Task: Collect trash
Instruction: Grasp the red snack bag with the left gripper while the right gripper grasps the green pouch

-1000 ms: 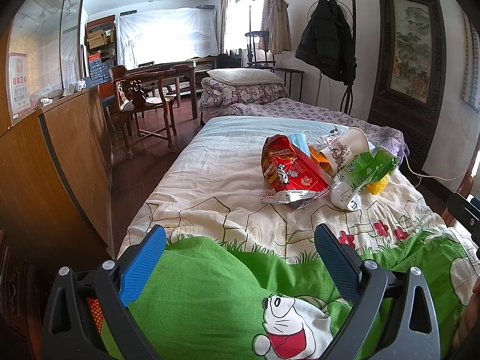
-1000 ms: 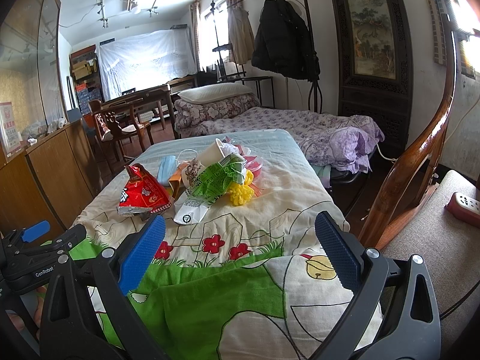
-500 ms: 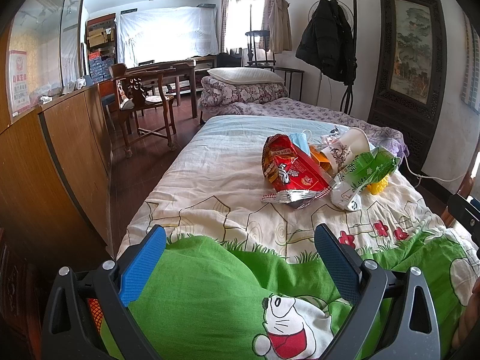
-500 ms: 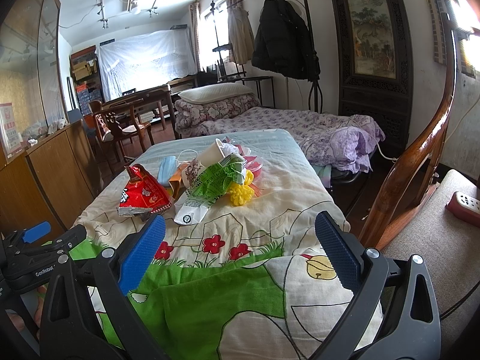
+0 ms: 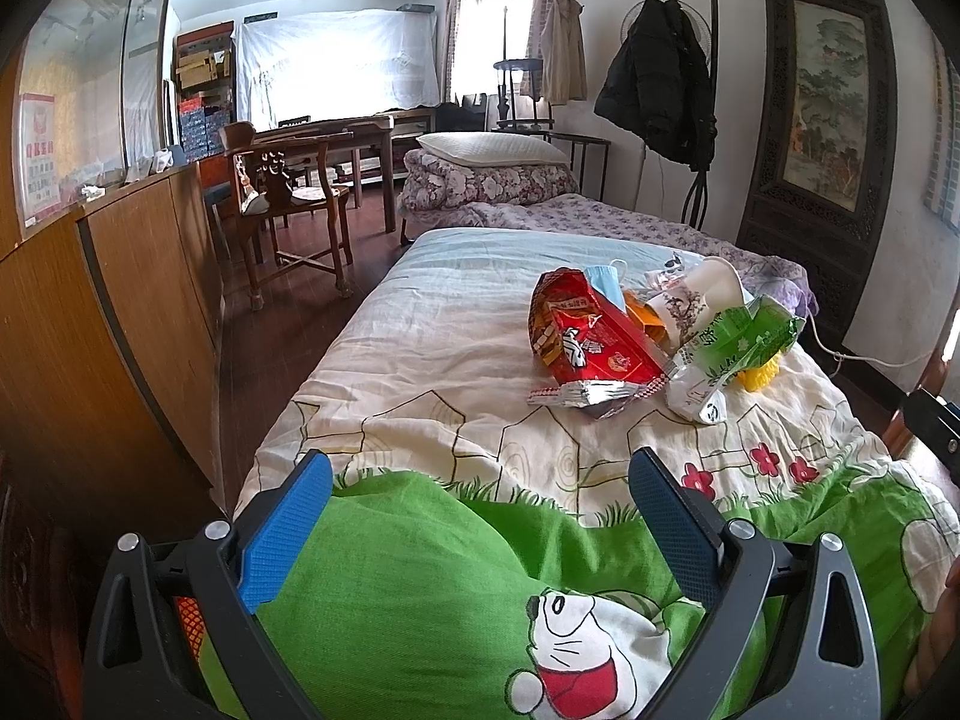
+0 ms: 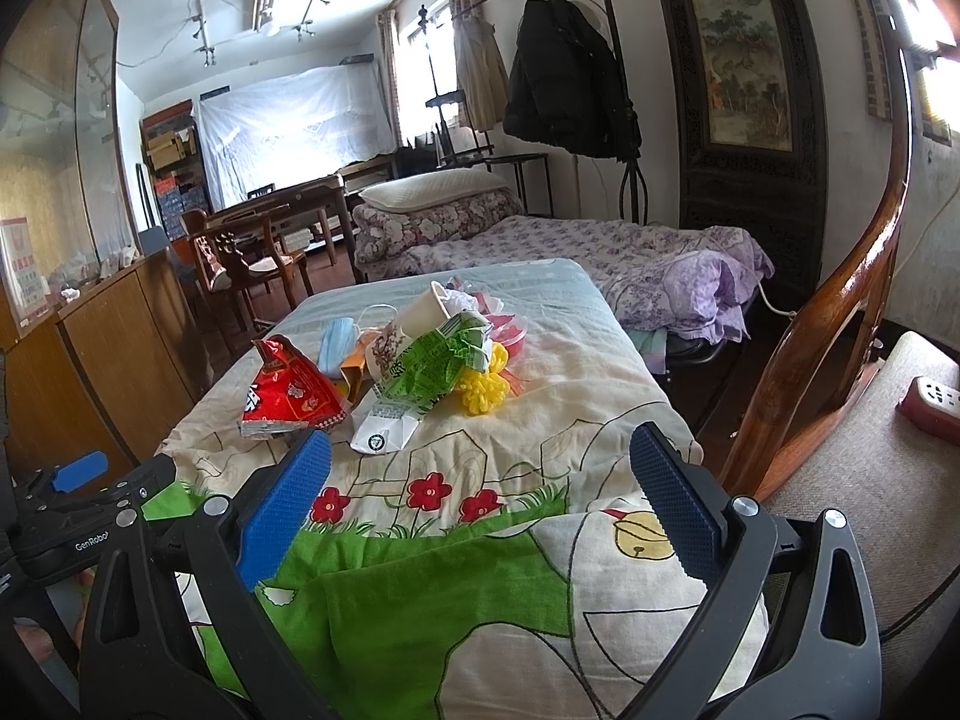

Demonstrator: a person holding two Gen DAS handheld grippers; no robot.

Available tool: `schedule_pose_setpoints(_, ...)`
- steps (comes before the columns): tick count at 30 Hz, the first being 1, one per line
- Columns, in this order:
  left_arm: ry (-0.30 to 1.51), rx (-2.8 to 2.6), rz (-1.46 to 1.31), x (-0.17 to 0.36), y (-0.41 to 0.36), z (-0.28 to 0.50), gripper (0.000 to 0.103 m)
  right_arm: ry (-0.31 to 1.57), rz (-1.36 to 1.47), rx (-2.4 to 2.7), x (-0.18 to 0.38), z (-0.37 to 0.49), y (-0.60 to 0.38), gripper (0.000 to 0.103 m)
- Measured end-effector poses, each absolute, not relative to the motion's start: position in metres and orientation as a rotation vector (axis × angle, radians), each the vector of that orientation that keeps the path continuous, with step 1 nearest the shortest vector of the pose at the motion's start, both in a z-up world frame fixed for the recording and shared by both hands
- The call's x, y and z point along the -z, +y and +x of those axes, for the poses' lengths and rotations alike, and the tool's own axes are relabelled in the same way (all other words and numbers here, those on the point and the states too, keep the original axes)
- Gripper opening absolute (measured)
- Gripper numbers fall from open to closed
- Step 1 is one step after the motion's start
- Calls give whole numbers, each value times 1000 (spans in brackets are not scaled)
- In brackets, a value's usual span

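A heap of trash lies mid-bed on the cartoon quilt (image 5: pixel 420 360): a red snack bag (image 5: pixel 585 339) (image 6: pixel 288 399), a green-and-white wrapper (image 5: pixel 729 348) (image 6: pixel 432 369), a paper cup (image 5: pixel 696 297) (image 6: pixel 414 324), a blue face mask (image 5: pixel 606 282) (image 6: pixel 333 345) and a yellow crumpled piece (image 6: pixel 480 390). My left gripper (image 5: pixel 477 519) hovers open over the quilt's near green end, well short of the heap. My right gripper (image 6: pixel 480 507) is open too, above the quilt's near right part, nothing between its fingers. The left gripper (image 6: pixel 72 516) shows at the right view's lower left.
A wooden cabinet (image 5: pixel 102 300) runs along the left, with a strip of floor beside the bed. A chair (image 5: pixel 288 204) and table stand farther back. A second bed (image 6: pixel 570 240) lies beyond. A curved wooden bedpost (image 6: pixel 840 324) and a red power strip (image 6: pixel 933 408) are at right.
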State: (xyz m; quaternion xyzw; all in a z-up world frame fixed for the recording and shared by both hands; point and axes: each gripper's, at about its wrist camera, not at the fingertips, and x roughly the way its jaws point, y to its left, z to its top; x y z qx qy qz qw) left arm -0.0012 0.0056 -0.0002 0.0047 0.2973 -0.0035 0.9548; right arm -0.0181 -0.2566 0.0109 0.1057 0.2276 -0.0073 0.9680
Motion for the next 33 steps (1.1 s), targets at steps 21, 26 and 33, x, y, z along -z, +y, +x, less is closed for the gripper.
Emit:
schedule_pose_setpoints(21,893,159,99,20,-50,130,97,482,273,-28,-9,-15,-261,96)
schedule_pose_setpoints(26,982,120,42,35,-49,180,96,530,260,-51,-9,-3,-254,96)
schedule_pose_setpoints(33,962,238,-92,28,-29,173,36,621,445,-182,-4,59,-256,96)
